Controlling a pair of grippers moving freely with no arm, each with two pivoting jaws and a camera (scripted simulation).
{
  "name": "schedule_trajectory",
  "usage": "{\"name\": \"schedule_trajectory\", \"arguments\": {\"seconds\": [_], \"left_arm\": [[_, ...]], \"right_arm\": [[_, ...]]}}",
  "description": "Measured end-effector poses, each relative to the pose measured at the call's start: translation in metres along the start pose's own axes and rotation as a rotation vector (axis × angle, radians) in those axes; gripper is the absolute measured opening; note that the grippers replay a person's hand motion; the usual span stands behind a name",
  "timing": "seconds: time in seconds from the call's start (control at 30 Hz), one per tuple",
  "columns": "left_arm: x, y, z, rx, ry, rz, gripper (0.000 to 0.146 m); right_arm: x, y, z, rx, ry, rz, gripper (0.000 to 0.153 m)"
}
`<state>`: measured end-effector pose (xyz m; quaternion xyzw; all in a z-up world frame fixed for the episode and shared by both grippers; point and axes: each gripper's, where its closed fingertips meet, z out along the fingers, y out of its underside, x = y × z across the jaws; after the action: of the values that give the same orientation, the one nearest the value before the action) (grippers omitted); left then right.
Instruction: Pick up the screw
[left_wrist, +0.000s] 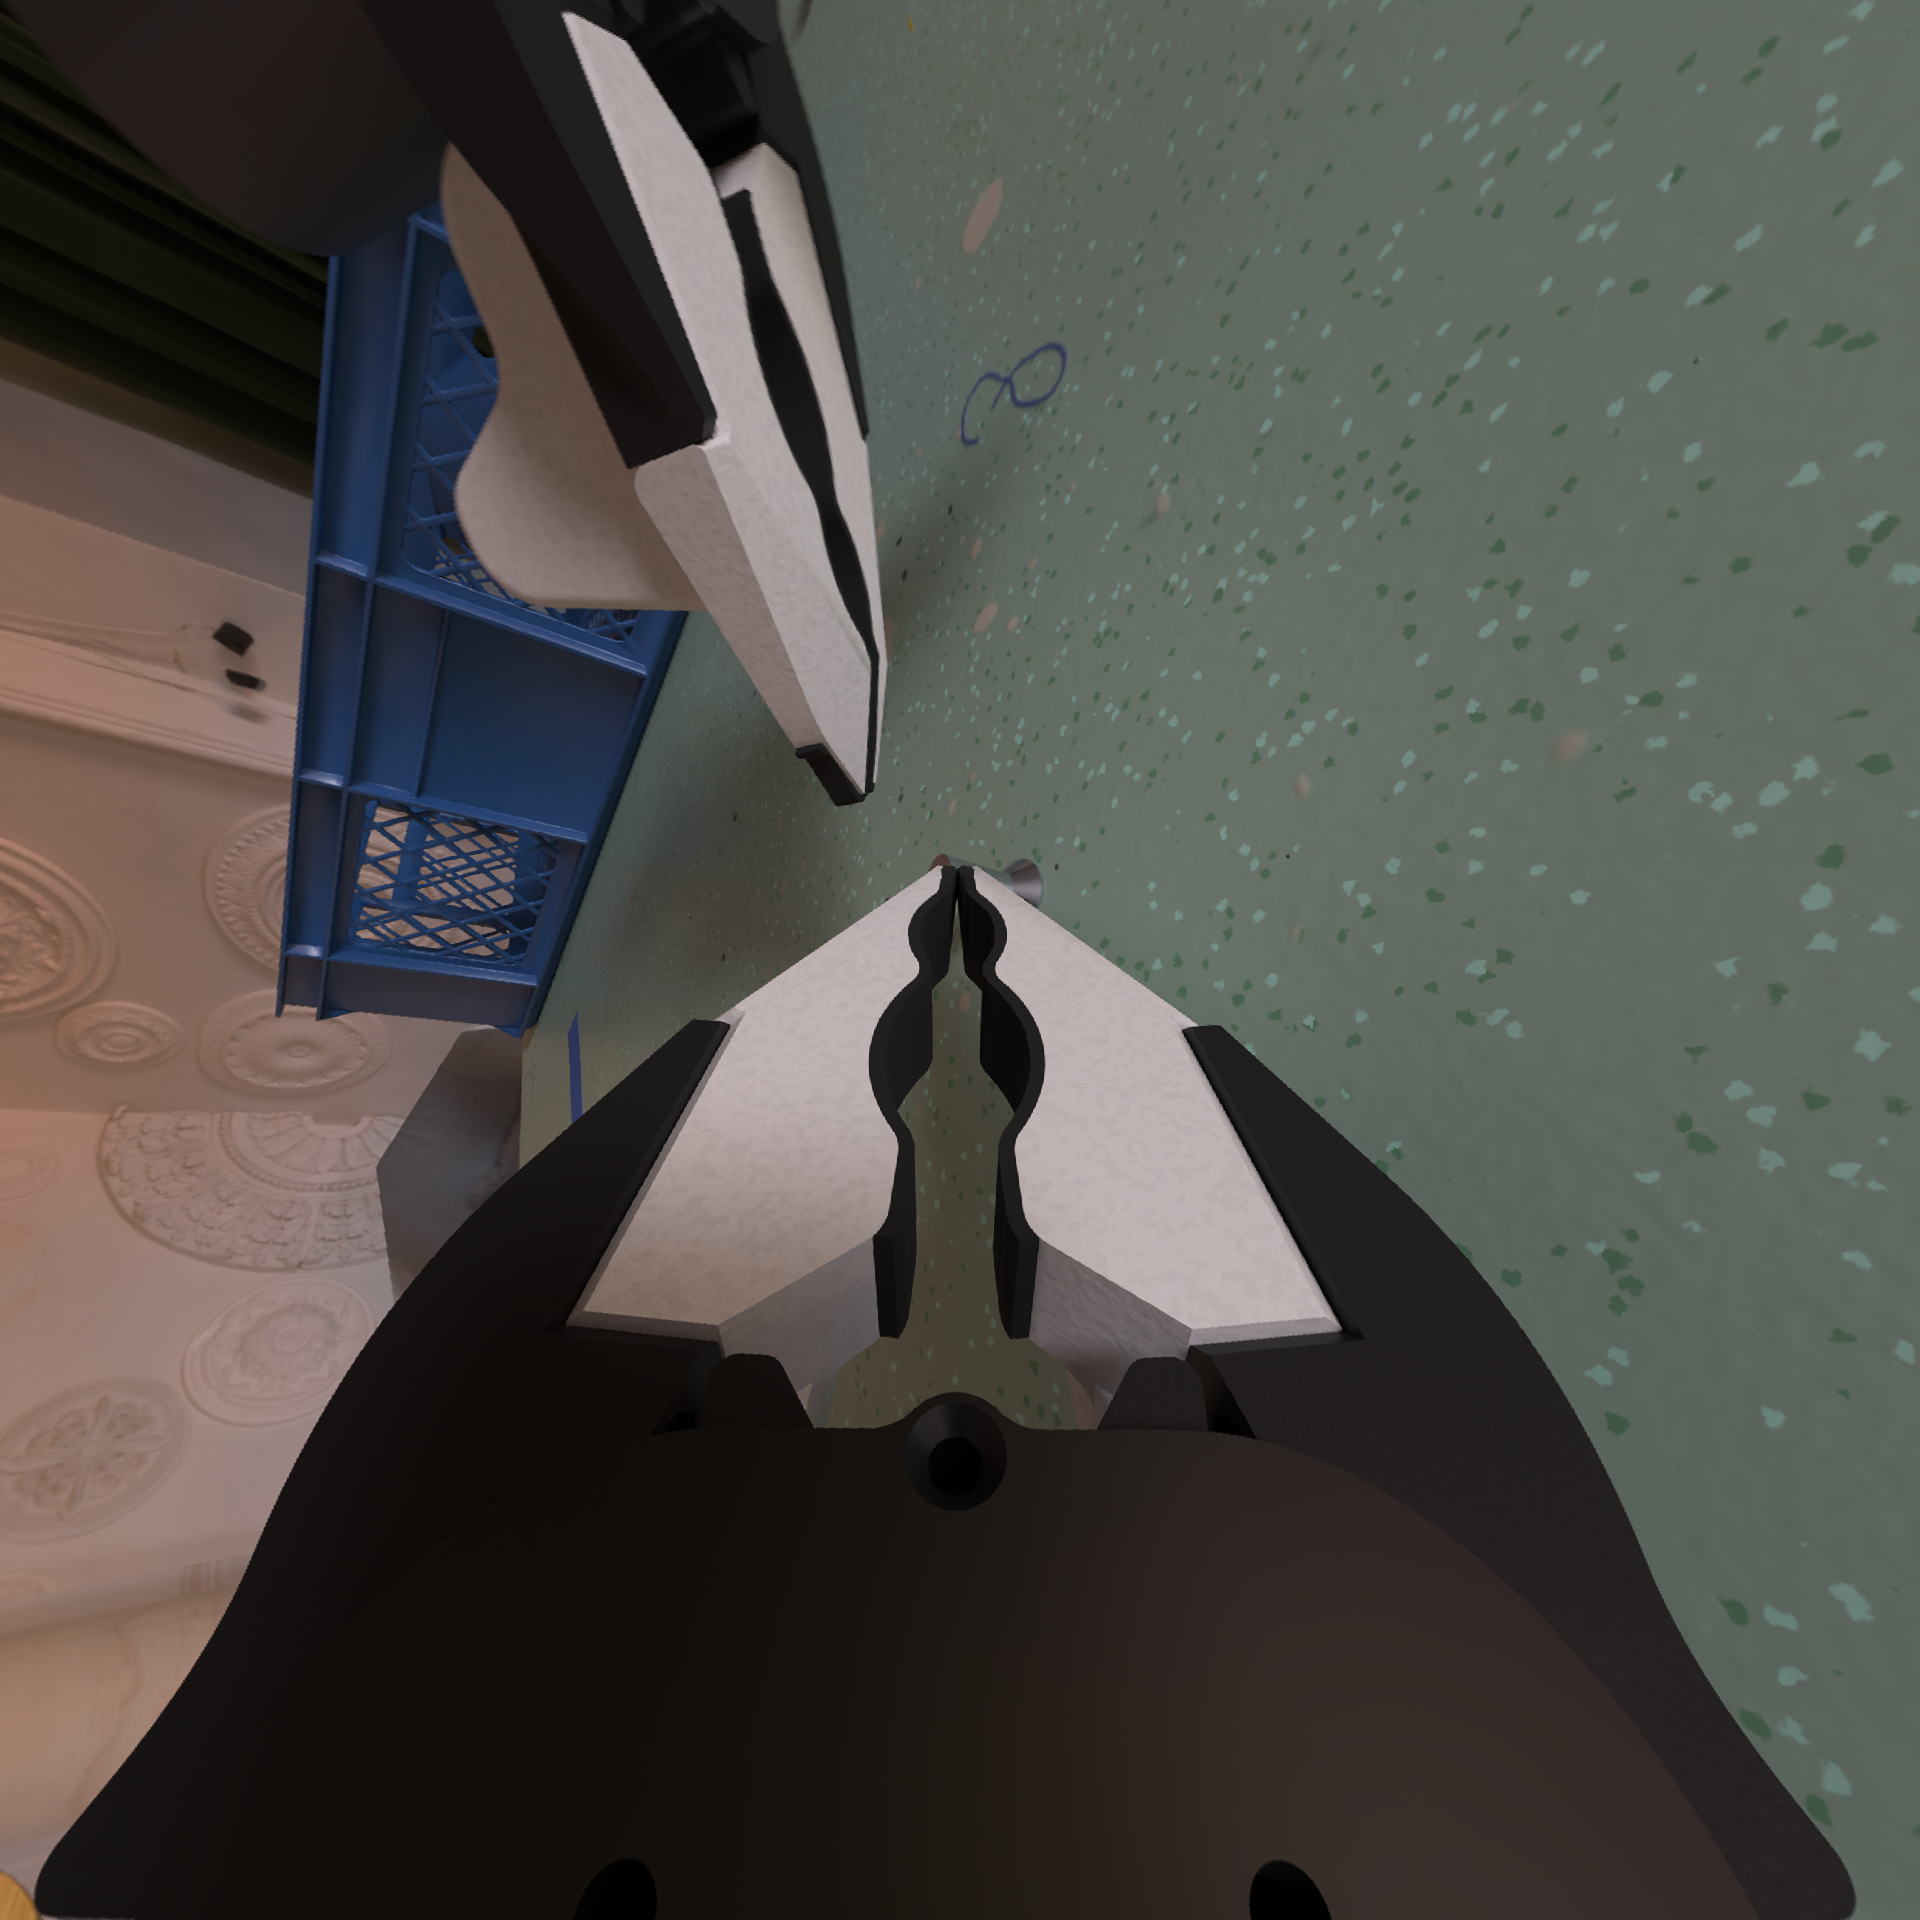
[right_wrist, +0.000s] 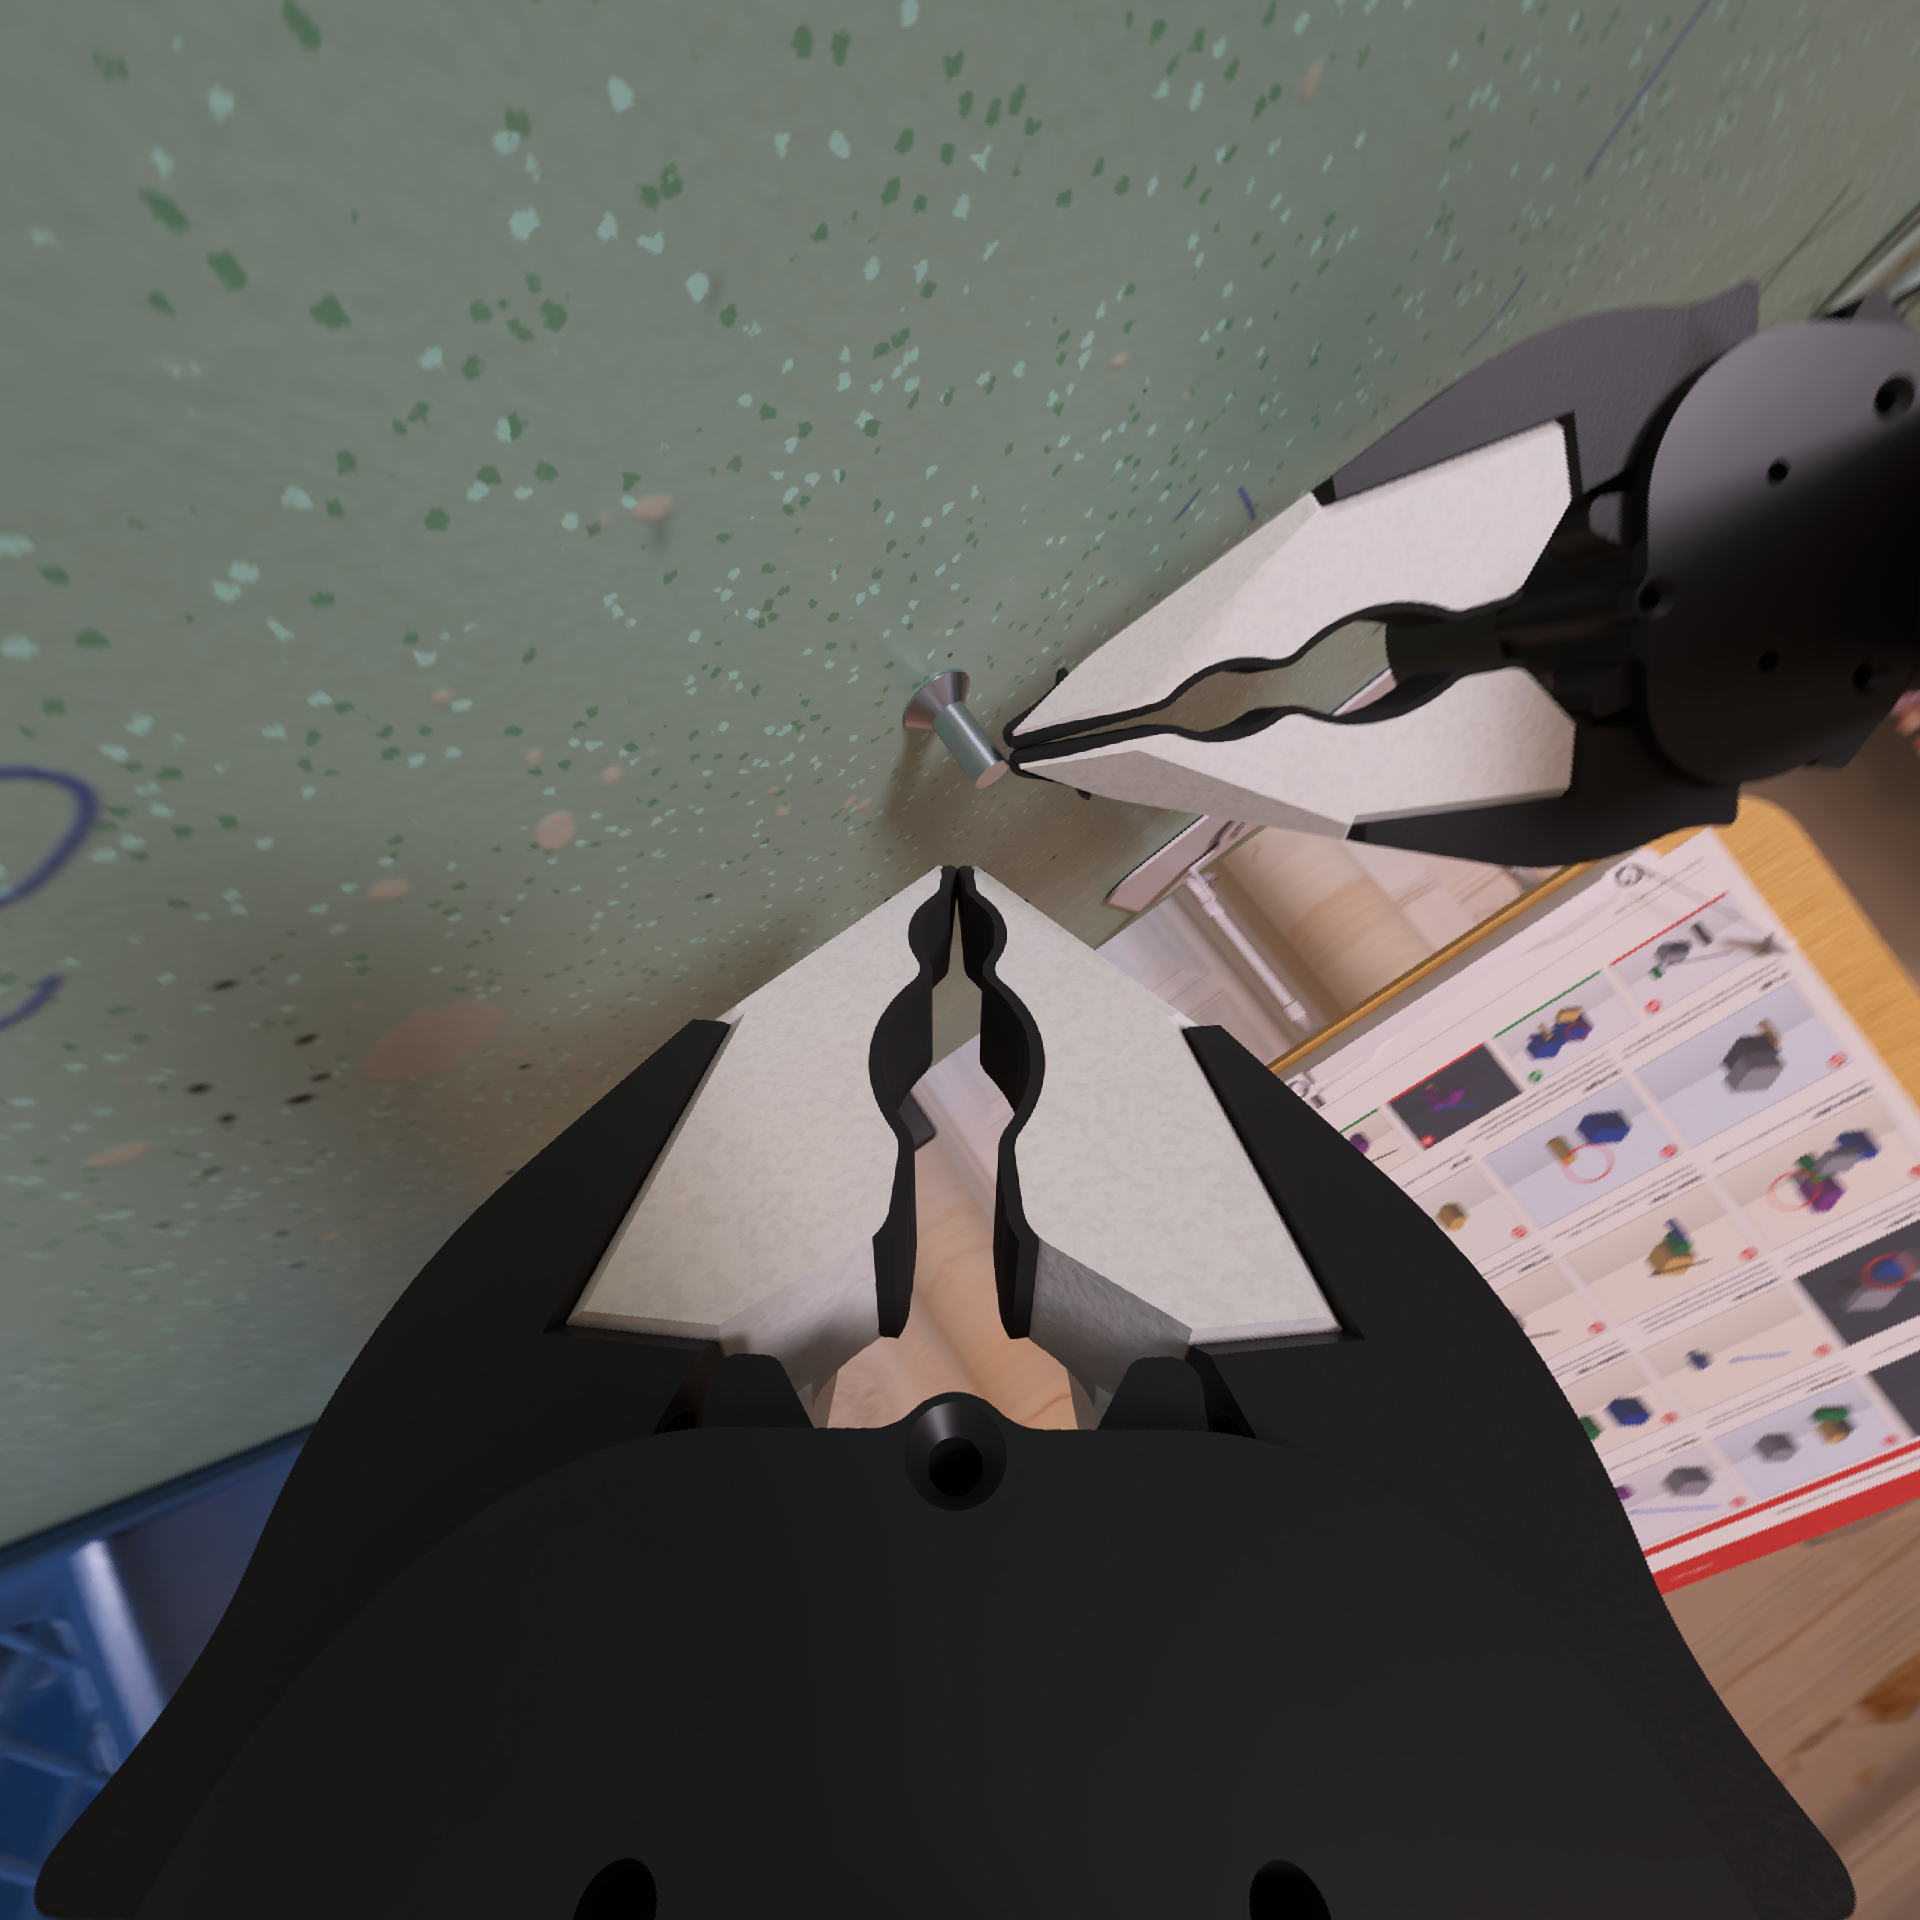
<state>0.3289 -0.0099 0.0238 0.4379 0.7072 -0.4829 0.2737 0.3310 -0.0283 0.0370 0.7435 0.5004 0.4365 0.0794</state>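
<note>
Green speckled bench (right_wrist: 520, 520) fills most of both views; blue crate (left_wrist: 457, 748) sits left of frame in left wrist view.

Left hand-held gripper (left_wrist: 956, 873): jaws clenched, tips together, nothing between them. In right wrist view its tips touch or nearly touch shank end of screw; cannot tell which.

Right hand-held gripper (right_wrist: 956, 873): clenched, empty, tips just below screw, slightly farther off.

Screw (right_wrist: 956, 732): centre of frame, flat head on bench, shank pointing lower right toward left gripper.

Judgement: left is nearer; must release jaws before straddling shank.

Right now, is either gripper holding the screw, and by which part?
Neither visibly holds it. The left gripper is shut, its tips at the screw's shank end, not around it. The right gripper is shut on nothing.
</note>
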Motion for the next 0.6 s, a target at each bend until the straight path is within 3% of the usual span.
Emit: {"name": "schedule_trajectory", "arguments": {"seconds": [0.17,0.33,0.5,0.6], "left_arm": [[-0.009,-0.007,-0.005,0.076,-0.018,-0.138,0.001],[-0.026,-0.020,-0.013,0.182,0.061,-0.441,0.022],[-0.038,-0.028,-0.016,0.161,0.141,-0.677,0.025],[-0.036,-0.015,-0.014,0.018,0.135,-0.695,0.025]], "right_arm": [[-0.009,0.005,-0.003,-0.077,0.022,0.293,0.000],[-0.019,0.007,-0.009,-0.167,0.120,0.578,0.000],[-0.011,0.015,-0.013,-0.222,0.275,0.734,0.000],[-0.013,0.022,-0.013,-0.227,0.289,0.804,0.000]]}}
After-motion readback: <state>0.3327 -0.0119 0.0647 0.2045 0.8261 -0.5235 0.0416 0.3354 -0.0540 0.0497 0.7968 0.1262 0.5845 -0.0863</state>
